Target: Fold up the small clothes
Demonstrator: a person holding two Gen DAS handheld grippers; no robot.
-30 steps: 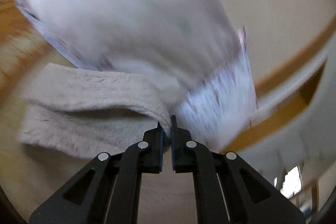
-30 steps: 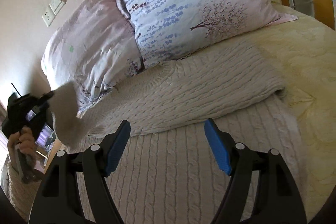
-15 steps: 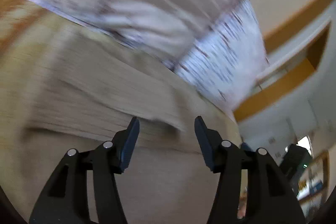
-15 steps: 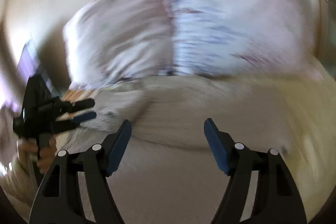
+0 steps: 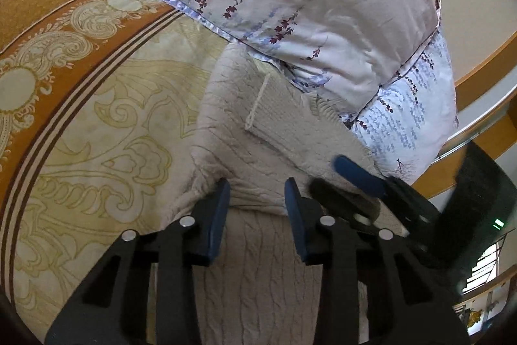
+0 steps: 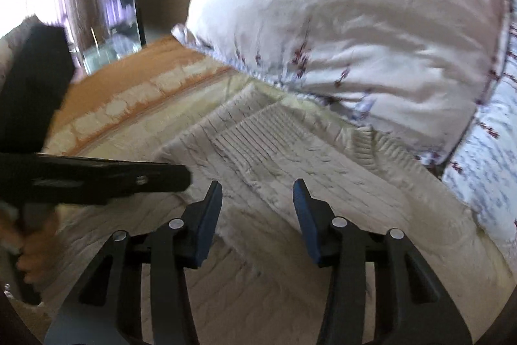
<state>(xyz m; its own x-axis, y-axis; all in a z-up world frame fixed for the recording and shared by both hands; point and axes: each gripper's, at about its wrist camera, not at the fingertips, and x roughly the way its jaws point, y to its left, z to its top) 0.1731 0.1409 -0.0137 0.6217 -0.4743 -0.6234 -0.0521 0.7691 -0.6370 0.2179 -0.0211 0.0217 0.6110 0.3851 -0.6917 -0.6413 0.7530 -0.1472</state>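
Observation:
A cream cable-knit sweater lies on the bed, partly folded, with a ribbed sleeve laid across its body below the pillows. My left gripper is open and empty, its jaws just above the sweater's folded edge. My right gripper is open and empty over the same fold; it also shows in the left wrist view at right, close beside the left one. The sweater's ribbed part lies just ahead of the right jaws. The left gripper shows side-on at the left of the right wrist view.
Two floral pillows lean at the head of the bed, touching the sweater's far edge. An orange and cream patterned bedspread covers the bed to the left. A wooden headboard curves at the right.
My left gripper has let go of the sweater edge and opened. Both grippers have swung over to the sweater's folded part near the pillows and now sit side by side.

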